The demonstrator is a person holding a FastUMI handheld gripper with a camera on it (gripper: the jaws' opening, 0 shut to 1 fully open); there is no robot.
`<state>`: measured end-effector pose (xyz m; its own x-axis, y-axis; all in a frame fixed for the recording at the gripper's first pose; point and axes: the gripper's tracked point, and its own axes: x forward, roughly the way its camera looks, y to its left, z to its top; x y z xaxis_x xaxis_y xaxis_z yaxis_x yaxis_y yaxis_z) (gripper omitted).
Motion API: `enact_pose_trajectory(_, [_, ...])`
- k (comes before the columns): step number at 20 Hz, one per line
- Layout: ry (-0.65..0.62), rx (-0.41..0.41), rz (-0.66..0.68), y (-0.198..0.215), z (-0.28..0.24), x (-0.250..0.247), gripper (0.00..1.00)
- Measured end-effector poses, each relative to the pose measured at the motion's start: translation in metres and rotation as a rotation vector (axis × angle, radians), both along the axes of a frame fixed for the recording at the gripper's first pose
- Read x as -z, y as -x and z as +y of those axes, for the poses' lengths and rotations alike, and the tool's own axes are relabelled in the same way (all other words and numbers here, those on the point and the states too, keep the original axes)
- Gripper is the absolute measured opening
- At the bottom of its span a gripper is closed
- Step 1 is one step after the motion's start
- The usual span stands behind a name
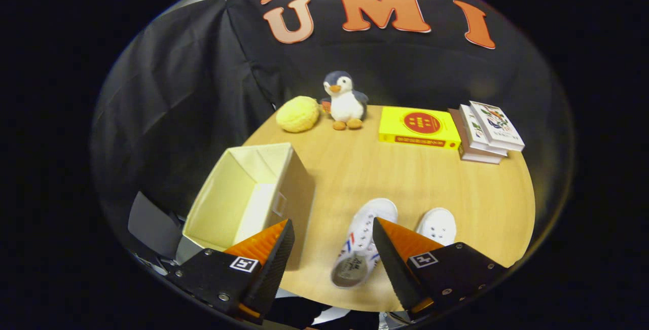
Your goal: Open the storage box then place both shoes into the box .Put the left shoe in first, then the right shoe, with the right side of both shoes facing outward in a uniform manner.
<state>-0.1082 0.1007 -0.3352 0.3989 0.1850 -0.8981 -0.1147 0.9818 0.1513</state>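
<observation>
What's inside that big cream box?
The storage box stands open, and the inner walls and floor that show look bare: no shoe yet. The open hand-held gripper has one finger covering the box's near corner, so that bit stays hidden.

Penguin toy (345, 101), yellow ball (298, 114), yellow box (420, 127), books (488, 131).

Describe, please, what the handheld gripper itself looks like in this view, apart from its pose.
The gripper has two wedge-shaped fingers tapering to points, with ribbed outer faces and finely serrated inner edges. Each finger sits on a black block fastened with silver screws. Each block carries a small square black-and-white marker on top.
</observation>
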Motion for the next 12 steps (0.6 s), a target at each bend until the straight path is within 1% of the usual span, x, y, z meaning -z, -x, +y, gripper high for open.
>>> enact_pose_trajectory(5, [0.107, -0.006, 0.085, 0.050, -0.043, 0.043, 0.87])
enact_pose_trajectory(8, [0.110, -0.016, 0.140, 0.069, -0.047, 0.064, 0.81])
enact_pose_trajectory(9, [0.102, -0.028, 0.151, 0.074, -0.045, 0.069, 0.80])
enact_pose_trajectory(12, [0.134, -0.067, 0.171, 0.081, -0.043, 0.087, 0.79])
